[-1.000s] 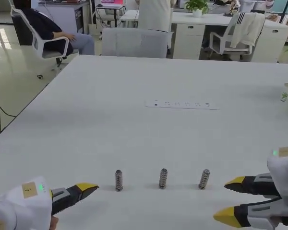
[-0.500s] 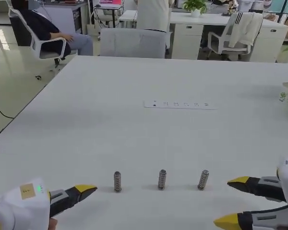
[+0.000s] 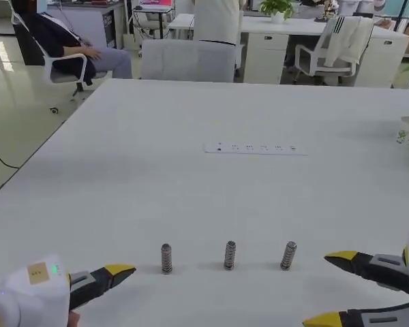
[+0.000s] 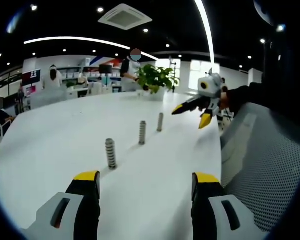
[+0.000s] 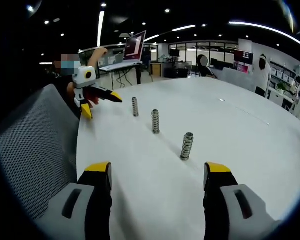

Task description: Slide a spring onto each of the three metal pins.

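Head view: three springs point(image 3: 230, 255) stand upright in a row on the white desk point(image 3: 191, 191), at lower centre. My left fingers point(image 3: 116, 272) sit at lower left and my right fingers point(image 3: 344, 258) at lower right, both clear of the springs. A power strip point(image 3: 255, 148) lies mid-frame.

Left gripper view: fingers apart, gripping nothing. The row runs up from centre-left.

Right gripper view: fingers apart, gripping nothing. The row climbs from centre toward upper left.

Big white table point(image 3: 123, 177) with a power strip point(image 3: 255, 148), grey chair point(image 3: 191, 63) and white desks point(image 3: 286, 41) behind, shiny floor point(image 3: 13, 109), potted plant point(image 3: 279, 7).
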Demonstrator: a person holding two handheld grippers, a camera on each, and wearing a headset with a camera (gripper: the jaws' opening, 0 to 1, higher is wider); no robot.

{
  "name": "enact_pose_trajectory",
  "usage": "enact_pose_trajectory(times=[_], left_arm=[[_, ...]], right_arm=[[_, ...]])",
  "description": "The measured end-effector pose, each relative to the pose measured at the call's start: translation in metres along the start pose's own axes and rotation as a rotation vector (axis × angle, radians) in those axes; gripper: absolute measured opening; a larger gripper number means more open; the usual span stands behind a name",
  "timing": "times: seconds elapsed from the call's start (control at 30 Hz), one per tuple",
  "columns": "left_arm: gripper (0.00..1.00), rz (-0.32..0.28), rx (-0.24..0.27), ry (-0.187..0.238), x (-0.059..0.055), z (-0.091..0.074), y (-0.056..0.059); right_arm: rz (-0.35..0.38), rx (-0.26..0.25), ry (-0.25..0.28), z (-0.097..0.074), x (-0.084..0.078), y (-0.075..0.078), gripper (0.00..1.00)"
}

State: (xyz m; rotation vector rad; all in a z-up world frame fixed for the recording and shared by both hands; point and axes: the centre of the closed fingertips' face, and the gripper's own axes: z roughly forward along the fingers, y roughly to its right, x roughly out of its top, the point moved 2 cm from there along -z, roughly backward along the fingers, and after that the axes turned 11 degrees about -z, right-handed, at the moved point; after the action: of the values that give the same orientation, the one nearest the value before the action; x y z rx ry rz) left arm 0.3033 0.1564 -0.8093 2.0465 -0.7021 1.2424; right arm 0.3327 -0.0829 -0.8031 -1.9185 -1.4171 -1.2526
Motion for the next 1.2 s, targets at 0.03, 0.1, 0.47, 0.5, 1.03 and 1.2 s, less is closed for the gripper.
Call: enact_pose_trajectory(times=[0.03,0.1,0.47,0.5,1.03,1.2], left_arm=[[0.71,0.0,0.001,0.0,0.0,0.0,-0.001],[0.71,-0.003,0.003,0.002,0.0,0.0,-0.002],[0.71,-0.011,0.006,0.008,0.002,0.002,-0.004],[0.71,-0.013,0.007,0.009,0.002,0.002,-0.004],[0.71,-0.011,0.019,0.025,0.006,0.0,-0.01],[0.71,-0.009,0.021,0.027,0.006,0.0,-0.011]], right_arm=[[-0.012,-0.007,0.007,0.0,0.001,0.001,0.75],[-0.024,-0.014,0.025,-0.001,0.005,0.002,0.76],[-0.008,-0.042,0.034,-0.001,0.002,0.006,0.8],[-0.007,-0.043,0.036,-0.001,0.002,0.006,0.8],[0.008,-0.056,0.032,-0.001,0.002,0.008,0.8],[0.014,-0.057,0.028,-0.001,0.002,0.008,0.79]])
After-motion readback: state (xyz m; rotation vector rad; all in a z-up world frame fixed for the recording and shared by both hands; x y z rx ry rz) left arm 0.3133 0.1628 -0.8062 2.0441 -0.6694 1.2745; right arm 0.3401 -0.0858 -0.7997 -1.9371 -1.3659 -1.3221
